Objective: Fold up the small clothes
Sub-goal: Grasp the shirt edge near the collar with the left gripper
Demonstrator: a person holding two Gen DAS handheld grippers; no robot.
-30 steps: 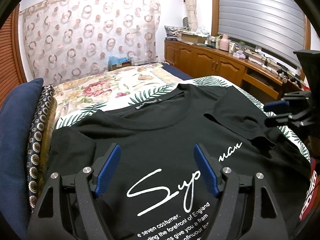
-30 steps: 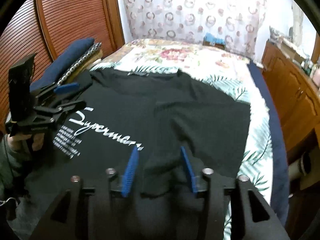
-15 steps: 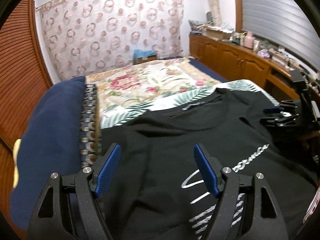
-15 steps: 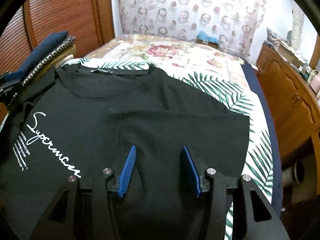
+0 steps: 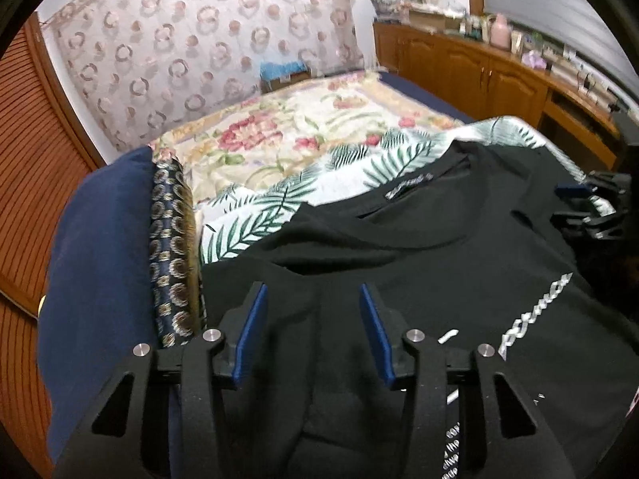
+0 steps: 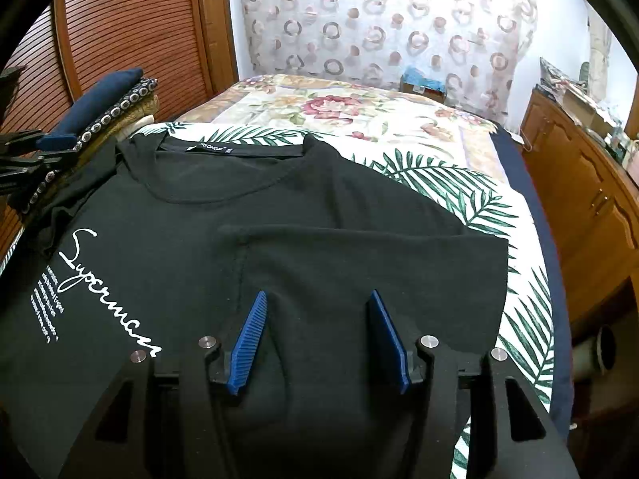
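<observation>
Left gripper (image 5: 310,293): fingers parted wide, a raised fold of black cloth between the blue pads, contact with them not discernible. Right gripper (image 6: 317,299): likewise spread wide, poised low over the folded-in sleeve, nothing clamped.

Black T-shirt (image 6: 223,215): spread face up on the palm-leaf sheet (image 6: 459,191), collar toward 12 o'clock, white script lettering (image 6: 100,279) at 9 o'clock in the right view; wearer's-left sleeve folded inward across the chest, its straight edge toward 3 o'clock.

Stack of folded fabrics (image 5: 120,247), navy over patterned: just beside the shirt at 9 o'clock in the left view.

Floral bedspread (image 6: 339,107): beyond the sheet at 12 o'clock. Ring-patterned curtain (image 6: 379,28): behind it. Wooden cabinets (image 5: 479,76): at 2 o'clock, cluttered top.
</observation>
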